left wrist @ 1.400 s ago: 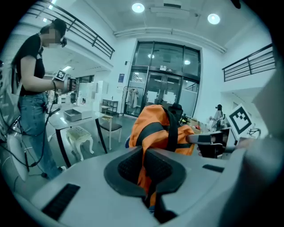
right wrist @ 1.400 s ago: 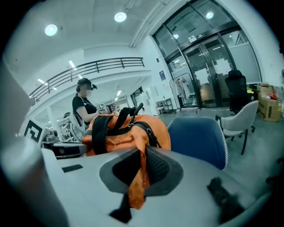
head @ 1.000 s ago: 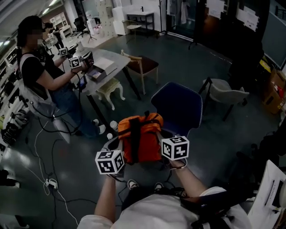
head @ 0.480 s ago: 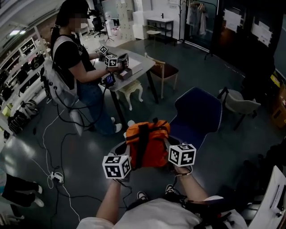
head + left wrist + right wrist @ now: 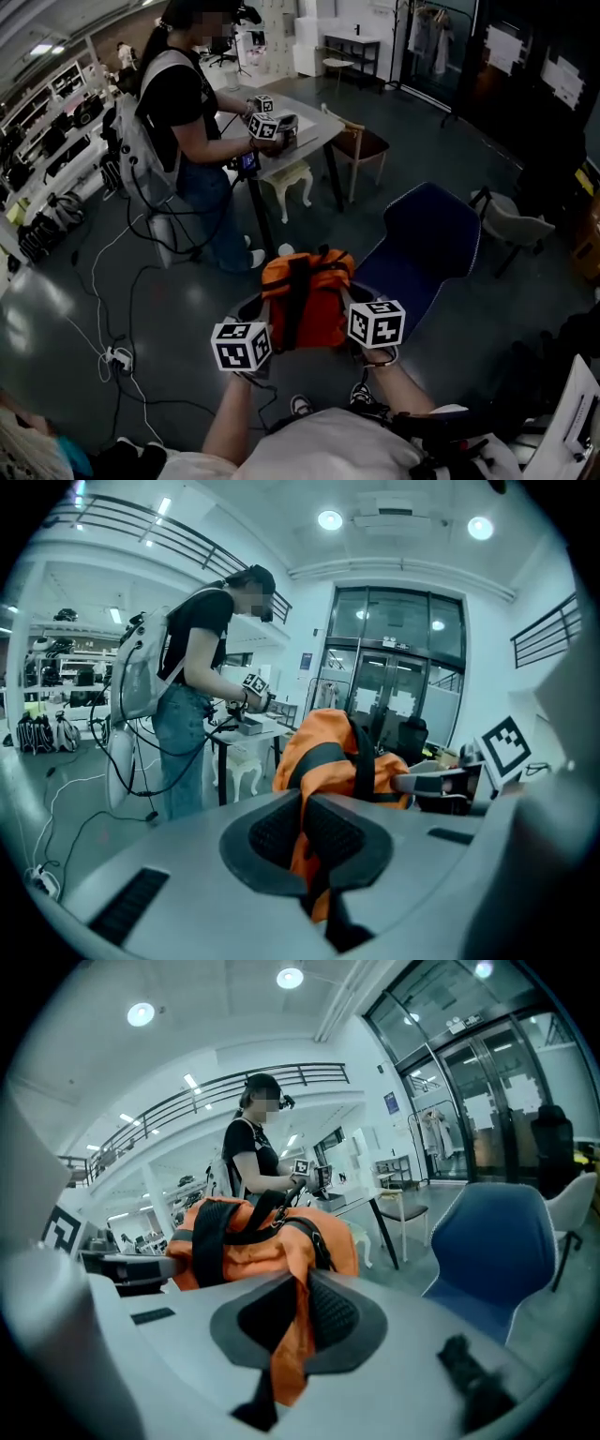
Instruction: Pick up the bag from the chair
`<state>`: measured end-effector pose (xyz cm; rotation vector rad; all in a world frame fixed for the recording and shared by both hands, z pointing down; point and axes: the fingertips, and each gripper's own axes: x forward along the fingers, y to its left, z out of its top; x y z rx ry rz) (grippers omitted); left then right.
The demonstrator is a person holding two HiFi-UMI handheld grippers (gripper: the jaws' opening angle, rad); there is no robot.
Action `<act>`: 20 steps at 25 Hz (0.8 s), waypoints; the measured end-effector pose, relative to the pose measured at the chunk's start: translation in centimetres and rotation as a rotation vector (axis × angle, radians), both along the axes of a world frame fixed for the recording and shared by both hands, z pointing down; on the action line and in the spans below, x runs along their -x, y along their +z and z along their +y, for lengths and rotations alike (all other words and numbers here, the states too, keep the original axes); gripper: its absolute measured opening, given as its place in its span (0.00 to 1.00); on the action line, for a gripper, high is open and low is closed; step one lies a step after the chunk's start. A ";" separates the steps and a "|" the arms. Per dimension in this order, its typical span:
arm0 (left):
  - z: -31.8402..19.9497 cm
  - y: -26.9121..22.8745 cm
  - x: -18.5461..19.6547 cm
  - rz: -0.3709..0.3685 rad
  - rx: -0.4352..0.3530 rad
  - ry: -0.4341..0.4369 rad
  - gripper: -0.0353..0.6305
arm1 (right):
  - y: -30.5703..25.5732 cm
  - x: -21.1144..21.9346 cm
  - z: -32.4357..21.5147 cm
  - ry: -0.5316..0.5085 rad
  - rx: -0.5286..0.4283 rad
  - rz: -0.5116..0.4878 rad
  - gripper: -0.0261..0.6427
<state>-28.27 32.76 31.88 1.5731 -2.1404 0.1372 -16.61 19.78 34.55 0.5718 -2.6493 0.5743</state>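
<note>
The bag (image 5: pixel 305 298) hangs between my two claws, at about 7 o'clock from the blue chair (image 5: pixel 424 239), and I judge it clear of the seat (the head view hides any gap beneath). The left claw (image 5: pixel 302 829) is pinched tight on orange fabric at the bag's 9 o'clock side, and the right claw (image 5: pixel 300 1312) likewise at its 3 o'clock. Its black strap (image 5: pixel 297 292) runs 12 to 6 between them. Both hands sit equally near, so any lift from here should go straight up, evenly.

I record the head view looking steeply down on the orange bag (image 5: pixel 305 300), both gripper views close against it, all three sharing it and the standing person (image 5: pixel 183 103).
</note>
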 end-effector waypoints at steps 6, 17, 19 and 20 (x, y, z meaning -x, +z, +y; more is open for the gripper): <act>-0.2 -0.2 0.7 0.019 -0.025 -0.052 0.08 | -0.3 0.6 -0.1 -0.028 -0.023 0.004 0.11; -0.2 -0.3 0.6 0.022 -0.032 -0.093 0.08 | -0.5 0.6 -0.3 -0.072 -0.048 0.012 0.10; -0.2 -0.4 0.4 0.019 -0.030 -0.094 0.08 | -0.6 0.5 -0.4 -0.076 -0.048 0.013 0.10; -0.3 -0.5 0.3 0.018 -0.029 -0.095 0.08 | -0.6 0.4 -0.4 -0.077 -0.048 0.014 0.10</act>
